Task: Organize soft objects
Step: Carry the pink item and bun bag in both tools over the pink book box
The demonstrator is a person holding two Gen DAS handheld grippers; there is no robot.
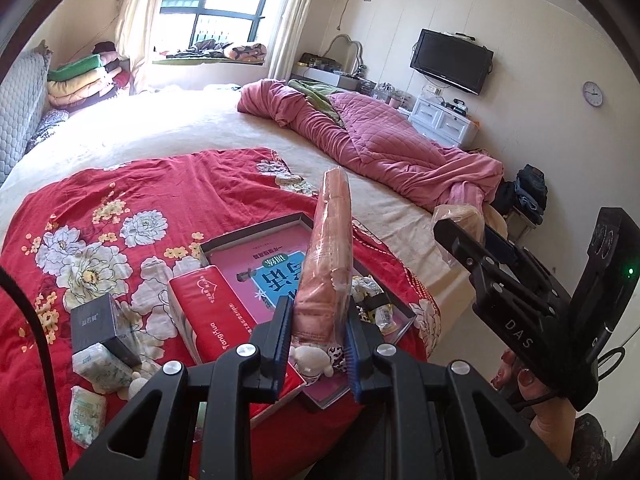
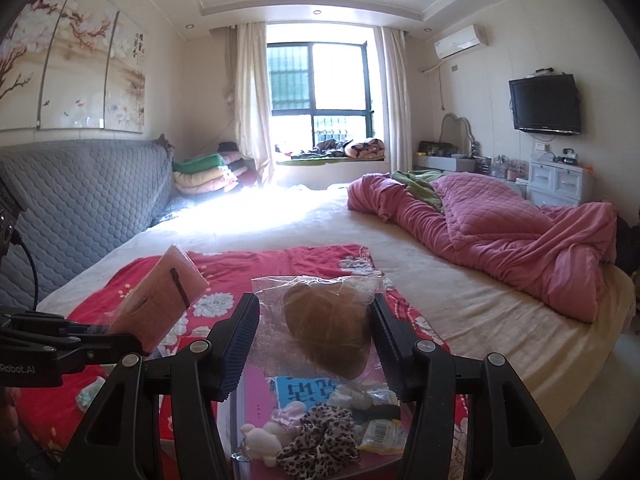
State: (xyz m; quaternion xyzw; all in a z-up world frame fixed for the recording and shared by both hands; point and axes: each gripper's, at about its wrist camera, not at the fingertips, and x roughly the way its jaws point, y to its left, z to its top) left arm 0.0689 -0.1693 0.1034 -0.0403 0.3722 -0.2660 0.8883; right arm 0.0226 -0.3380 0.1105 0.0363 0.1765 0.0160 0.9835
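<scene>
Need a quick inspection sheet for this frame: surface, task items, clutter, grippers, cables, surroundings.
Surface: bed with a red floral cloth spread over it.
Job's things: pink bagged cloth; brown bagged pouch; shallow box holding a plush toy and leopard scrunchie.
Clutter: red tissue pack, black box, small tissue packs.
Grippers: left gripper clamps the pink cloth; right gripper clamps the pouch.
Cables: black cable at left.
Surroundings: pink quilt, window, television.
</scene>
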